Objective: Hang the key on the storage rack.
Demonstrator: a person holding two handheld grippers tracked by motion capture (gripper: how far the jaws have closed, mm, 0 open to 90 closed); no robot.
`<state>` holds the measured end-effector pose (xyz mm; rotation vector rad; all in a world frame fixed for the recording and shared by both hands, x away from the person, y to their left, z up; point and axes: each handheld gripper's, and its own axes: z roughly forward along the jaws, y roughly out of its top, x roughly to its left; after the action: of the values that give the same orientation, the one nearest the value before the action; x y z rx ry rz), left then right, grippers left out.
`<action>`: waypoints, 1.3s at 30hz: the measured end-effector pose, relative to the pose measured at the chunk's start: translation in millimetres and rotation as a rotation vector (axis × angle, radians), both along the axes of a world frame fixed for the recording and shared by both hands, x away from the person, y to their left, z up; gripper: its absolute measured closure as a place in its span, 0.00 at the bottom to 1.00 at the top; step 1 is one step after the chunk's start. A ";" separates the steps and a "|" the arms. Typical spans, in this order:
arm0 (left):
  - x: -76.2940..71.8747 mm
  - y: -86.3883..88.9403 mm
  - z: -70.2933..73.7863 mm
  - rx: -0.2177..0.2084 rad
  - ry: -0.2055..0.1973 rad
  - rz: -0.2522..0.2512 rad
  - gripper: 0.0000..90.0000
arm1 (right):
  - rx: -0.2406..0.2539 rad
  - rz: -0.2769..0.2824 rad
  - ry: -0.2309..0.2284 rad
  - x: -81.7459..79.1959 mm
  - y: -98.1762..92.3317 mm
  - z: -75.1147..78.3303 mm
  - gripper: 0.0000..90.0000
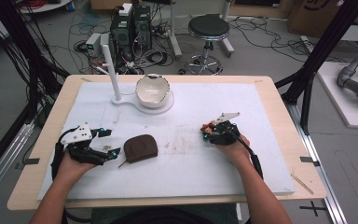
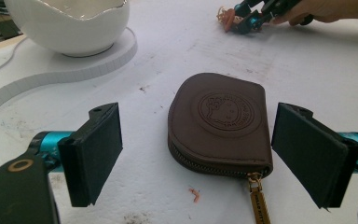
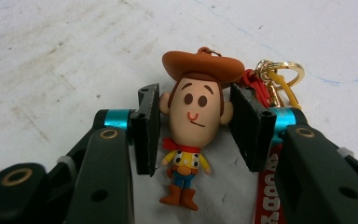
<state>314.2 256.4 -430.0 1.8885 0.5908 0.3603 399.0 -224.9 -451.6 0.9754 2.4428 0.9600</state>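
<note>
- White foam mat (image 1: 186, 158) spread over a wooden table (image 1: 51, 116), stained near the middle.
- Round white stand (image 1: 142, 103) at the mat's far edge, carrying a white bowl (image 1: 153, 88) with a jagged gilt rim, beside an upright white post (image 1: 112, 70).
- Brown zip pouch (image 2: 219, 123) flat on the mat, left of centre, embossed round stamp facing up, gold zip pull (image 2: 259, 198) pointing toward the near edge.
- Left gripper (image 2: 196, 154) low over the mat just beside the pouch, jaws spread wide; pouch between the two pads (image 2: 95, 151), touched by neither.
- Right gripper (image 3: 196, 126) at the mat's right half, well apart from the pouch, jaws drawn in against the head of a cowboy figure keychain (image 3: 191, 121), pads pressing at both ears.
- Figure on its back on the mat, brown hat away from the hand, boots toward it.
- Gold clasp (image 3: 279, 77) and red strap (image 3: 268, 191) just beside the figure, the strap under the right-hand jaw.
</note>
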 end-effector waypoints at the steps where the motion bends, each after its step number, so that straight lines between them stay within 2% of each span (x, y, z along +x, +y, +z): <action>1: 0.0 0.1 0.2 0.001 0.000 0.000 0.18 | 0.001 0.002 0.002 -0.1 -0.1 0.2 0.62; 4: 0.1 0.2 0.7 0.000 -0.002 -0.001 0.18 | 0.025 0.001 0.026 -0.8 -3.1 3.3 0.63; 6: 0.2 0.4 0.9 -0.003 -0.003 0.001 0.18 | 0.038 -0.001 0.026 -0.9 -5.2 4.3 0.63; 8: 0.6 0.8 0.8 -0.004 -0.003 0.001 0.18 | 0.079 -0.012 0.025 -1.8 -10.0 8.8 0.63; 9: 0.7 1.1 0.8 -0.002 -0.002 0.001 0.18 | 0.128 -0.004 0.010 -3.6 -14.1 15.1 0.63; 10: 1.0 1.4 0.7 0.000 -0.004 0.001 0.18 | 0.128 -0.004 0.010 -3.6 -14.1 15.1 0.63; 11: 0.9 1.3 0.4 -0.002 -0.001 0.006 0.18 | 0.173 0.013 -0.010 -8.1 -15.4 23.4 0.63; 12: 1.1 1.6 0.2 -0.003 -0.001 0.005 0.18 | 0.188 0.026 -0.018 -9.9 -15.1 28.0 0.63; 13: 1.3 1.9 0.1 -0.003 -0.001 0.005 0.18 | 0.188 0.026 -0.018 -9.9 -15.1 28.0 0.63; 16: 1.5 2.8 0.2 -0.004 -0.001 0.007 0.18 | 0.210 0.063 -0.037 -14.8 -11.1 43.8 0.63; 17: 1.6 3.1 0.4 -0.006 -0.001 0.007 0.18 | 0.229 0.079 -0.059 -16.9 -7.1 54.4 0.63; 20: 1.8 3.8 0.7 -0.004 -0.003 0.011 0.18 | 0.255 0.104 -0.073 -17.0 -3.1 64.2 0.63; 21: 1.9 3.5 0.5 -0.007 -0.003 0.012 0.18 | 0.277 0.121 -0.088 -16.0 2.3 74.1 0.63; 26: 2.0 3.6 0.8 -0.007 -0.002 0.010 0.18 | 0.288 0.151 -0.100 -11.9 12.3 90.3 0.63; 27: 2.1 3.6 0.8 -0.009 -0.002 0.010 0.18 | 0.290 0.168 -0.099 -9.6 17.5 99.6 0.63; 28: 2.3 3.8 0.9 -0.010 -0.004 0.009 0.18 | 0.290 0.168 -0.099 -9.6 17.5 99.6 0.63; 29: 2.5 4.1 1.0 -0.010 -0.004 0.010 0.18 | 0.293 0.187 -0.102 -6.9 23.7 110.0 0.63; 31: 2.8 4.3 1.0 -0.014 -0.006 0.013 0.18 | 0.293 0.193 -0.106 -6.3 26.1 113.5 0.63; 34: 2.8 4.8 1.2 -0.011 -0.004 0.014 0.18 | 0.292 0.218 -0.117 -3.2 36.1 126.8 0.63; 35: 2.8 4.9 1.2 -0.012 -0.005 0.013 0.18 | 0.290 0.235 -0.129 -0.9 43.4 135.4 0.63; 39: 2.5 5.1 1.3 -0.014 -0.006 0.011 0.18 | 0.287 0.258 -0.140 2.8 54.3 146.8 0.63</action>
<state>316.7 261.5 -428.6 1.8708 0.5977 0.3681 401.7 -170.6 -304.7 0.6572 2.3941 1.4463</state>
